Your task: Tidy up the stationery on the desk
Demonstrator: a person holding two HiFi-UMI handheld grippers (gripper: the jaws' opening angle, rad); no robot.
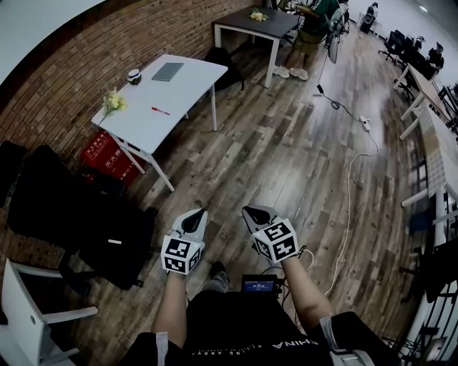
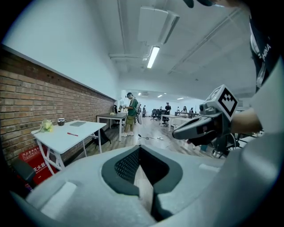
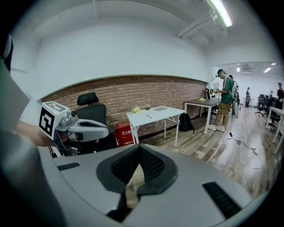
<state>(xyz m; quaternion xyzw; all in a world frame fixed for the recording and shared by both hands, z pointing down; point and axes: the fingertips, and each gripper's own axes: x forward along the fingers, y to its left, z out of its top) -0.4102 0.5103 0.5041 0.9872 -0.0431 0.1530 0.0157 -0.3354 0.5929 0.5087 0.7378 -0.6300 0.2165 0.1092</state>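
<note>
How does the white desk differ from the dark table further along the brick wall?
The white desk has a white top, the dark table a dark one. The white desk holds a red pen, grey pad, cup and yellow flowers; the dark table only one yellow item. A person stands at the dark table, none at the white desk. Both have white legs.

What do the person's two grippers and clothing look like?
The left gripper and right gripper have pale grey tapering shells with dark textured pads inside the jaws. Each carries a cube of black-and-white square markers. The person wears a black top with white lettering; the forearms are uncovered.
</note>
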